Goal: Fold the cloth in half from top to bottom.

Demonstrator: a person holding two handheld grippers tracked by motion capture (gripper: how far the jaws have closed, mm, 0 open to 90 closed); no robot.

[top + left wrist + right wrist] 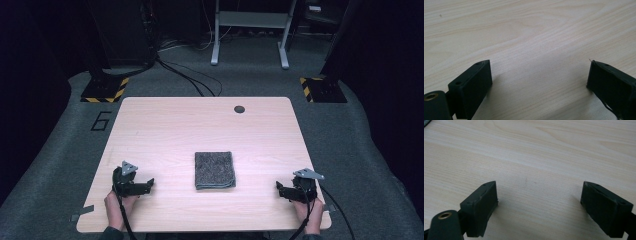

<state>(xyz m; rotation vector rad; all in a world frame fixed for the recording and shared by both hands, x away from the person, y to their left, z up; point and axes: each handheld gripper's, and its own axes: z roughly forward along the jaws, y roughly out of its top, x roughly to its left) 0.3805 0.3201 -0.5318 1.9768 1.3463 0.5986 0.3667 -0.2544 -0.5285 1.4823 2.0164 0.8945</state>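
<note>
You have both tools parked near your edge of the counter, and neither has touched the work yet. Your left hand-held gripper rests at the left near corner with its jaws spread wide over bare wood, and your right hand-held gripper sits at the right near corner, likewise gaping with nothing between its jaws; each gripper view confirms open jaws and plain woodgrain beneath. The grey cloth lies folded into a neat rectangle in the middle of the counter, roughly midway between your two tools and well apart from both, with its rounded fold edge toward you. Judging from how it lies, either the folding is already finished and you have backed off, or the cloth is waiting to be opened or moved; the pictures do not settle which, so treat the handling as not yet begun from here. Nothing stands between either tool and the cloth: the wood on both sides is bare. The only other feature on the surface is the small dark cable hole near the far edge, well beyond the cloth. Past the counter, cables trail across the floor and a grey metal frame stands behind, neither within your reach path.
</note>
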